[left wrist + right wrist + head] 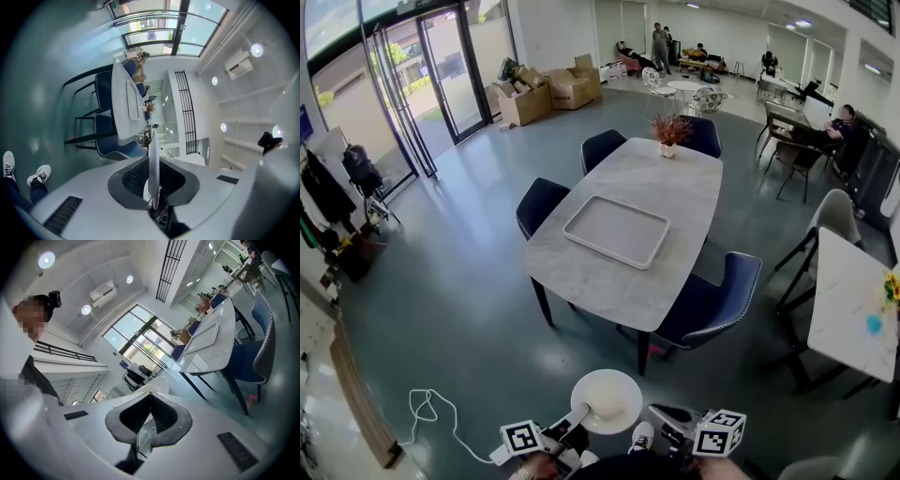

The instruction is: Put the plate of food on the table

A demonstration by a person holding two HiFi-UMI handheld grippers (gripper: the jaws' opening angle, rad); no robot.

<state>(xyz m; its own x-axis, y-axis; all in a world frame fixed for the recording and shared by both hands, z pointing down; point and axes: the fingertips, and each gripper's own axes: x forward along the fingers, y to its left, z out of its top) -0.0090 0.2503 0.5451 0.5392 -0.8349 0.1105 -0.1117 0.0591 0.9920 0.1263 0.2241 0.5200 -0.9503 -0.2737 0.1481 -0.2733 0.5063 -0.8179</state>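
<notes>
While clamping the white plate (606, 400) edgewise in the left gripper (153, 187), right gripper (150, 413) pinched together empty, seemingly mid-carry; next, walk to the marble table (675, 206), keeping level.

plate (606, 400): contents indiscernible | far people (659, 42): too small to tell

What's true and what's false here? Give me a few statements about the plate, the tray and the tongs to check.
1. The left tongs grip the white plate by its rim. True.
2. The plate rests on the table. False: it is held over the floor, short of the table.
3. A tray lies on the table. True.
4. The right tongs hold a cup. False: they are shut on nothing.
5. The potted plant stands on the tray. False: it stands at the table's far end, apart from the tray.
</notes>
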